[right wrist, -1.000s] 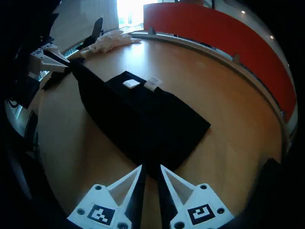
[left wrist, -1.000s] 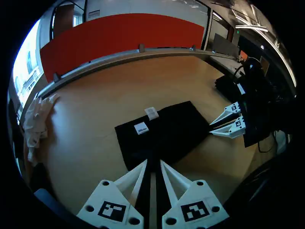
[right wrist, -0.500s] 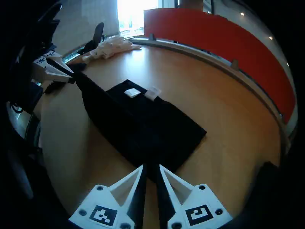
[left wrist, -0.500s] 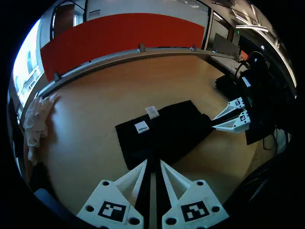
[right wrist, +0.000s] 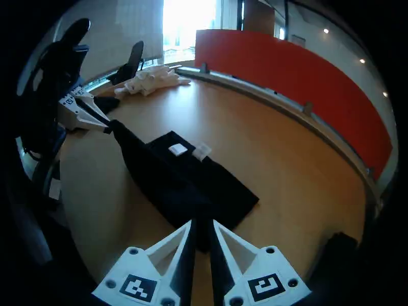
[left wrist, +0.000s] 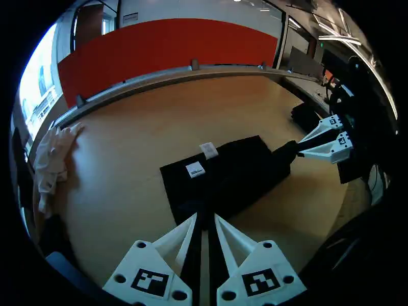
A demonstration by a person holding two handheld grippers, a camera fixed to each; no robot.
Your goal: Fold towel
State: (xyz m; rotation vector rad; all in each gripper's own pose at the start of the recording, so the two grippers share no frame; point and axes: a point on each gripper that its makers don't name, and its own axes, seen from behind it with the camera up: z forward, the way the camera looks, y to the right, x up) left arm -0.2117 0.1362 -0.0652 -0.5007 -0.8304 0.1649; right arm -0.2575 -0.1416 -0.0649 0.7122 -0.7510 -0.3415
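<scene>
A black towel (left wrist: 234,171) lies on the wooden table (left wrist: 153,117) with two white labels (left wrist: 195,170) on top. My left gripper (left wrist: 206,227) is shut on one near corner of it, the dark cloth running up between the fingers. My right gripper (left wrist: 302,148), farther off at the right, holds the other near corner, lifted off the table. In the right gripper view the towel (right wrist: 188,186) hangs from my right gripper (right wrist: 202,232), which is shut on it, and stretches as a taut raised edge to the left gripper (right wrist: 107,127).
A pile of white cloth (left wrist: 51,155) sits at the table's left edge, and also shows as the pile of white cloth (right wrist: 153,79). A red partition (left wrist: 168,46) runs along the far side. Office chairs (right wrist: 133,56) stand beyond the table. A black object (left wrist: 305,115) rests at the right.
Both grippers have risen and drawn back, lifting the towel's near edge higher. The held edge now hangs taut between them, and the rest of the towel has slid slightly.
</scene>
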